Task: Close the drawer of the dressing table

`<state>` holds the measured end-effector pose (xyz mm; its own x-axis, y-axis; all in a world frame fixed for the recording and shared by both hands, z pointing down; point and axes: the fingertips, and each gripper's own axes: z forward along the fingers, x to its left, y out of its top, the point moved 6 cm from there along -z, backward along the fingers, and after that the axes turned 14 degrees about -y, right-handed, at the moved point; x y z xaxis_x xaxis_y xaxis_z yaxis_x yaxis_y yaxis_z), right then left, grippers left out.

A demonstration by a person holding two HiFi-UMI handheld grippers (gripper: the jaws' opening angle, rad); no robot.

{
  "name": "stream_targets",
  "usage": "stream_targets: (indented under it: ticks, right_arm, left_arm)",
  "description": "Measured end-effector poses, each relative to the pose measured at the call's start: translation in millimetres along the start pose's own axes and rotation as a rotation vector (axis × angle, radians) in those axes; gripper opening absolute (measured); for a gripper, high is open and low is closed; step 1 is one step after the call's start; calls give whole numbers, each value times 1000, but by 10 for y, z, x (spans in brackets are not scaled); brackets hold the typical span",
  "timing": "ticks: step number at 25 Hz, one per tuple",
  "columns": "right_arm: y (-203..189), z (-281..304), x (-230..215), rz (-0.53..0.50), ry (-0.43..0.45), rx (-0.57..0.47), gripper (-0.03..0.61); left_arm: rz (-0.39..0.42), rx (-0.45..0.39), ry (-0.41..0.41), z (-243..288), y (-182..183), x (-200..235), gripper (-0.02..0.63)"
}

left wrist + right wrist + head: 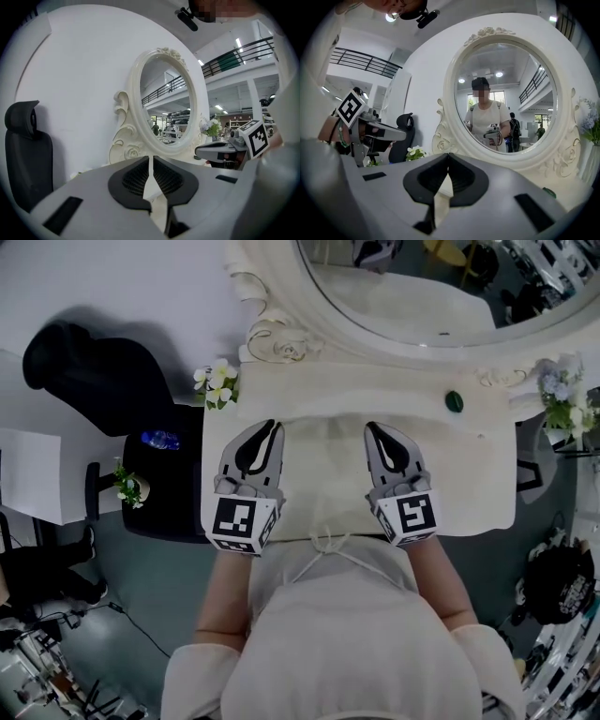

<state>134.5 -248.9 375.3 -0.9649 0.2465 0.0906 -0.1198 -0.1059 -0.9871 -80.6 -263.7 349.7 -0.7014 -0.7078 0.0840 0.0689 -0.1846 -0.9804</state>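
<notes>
The cream dressing table (469, 474) stands in front of me with its oval mirror (450, 296) at the back. Its drawer does not show; the table top and the person's body hide the front. My left gripper (272, 427) hovers over the left half of the top, jaws shut with nothing between them. My right gripper (372, 427) hangs level with it over the right half, also shut and empty. In the left gripper view the shut left gripper (151, 160) points at the mirror frame (136, 117). The right gripper (449, 157) faces the mirror (506, 98) too.
A black office chair (103, 371) stands to the table's left, with a blue bottle (159, 439) and a small plant (128, 486) below it. White flowers (217, 382) sit at the top's left corner, a green object (455, 401) and a flower vase (562, 399) at the right.
</notes>
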Motion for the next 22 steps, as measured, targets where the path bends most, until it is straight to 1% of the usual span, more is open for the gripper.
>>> stream_targets:
  ticks: [6,14,19,22]
  right_arm:
    - [142,-74,20,-13,8,-25,6]
    - [276,-165,32,-42,22,-70,5]
    - [325,-233,38,-40,16,-91,3]
    - [363,-266,43,-31,15,-108,2]
  left_arm:
    - [82,-73,-21,-99,274,-80,23]
    - [103,-145,-68,-191,494,-176,21]
    - [107,-149,-87,-217,491,-222,21]
    - [113,-101,-95,-234,427,-262,21]
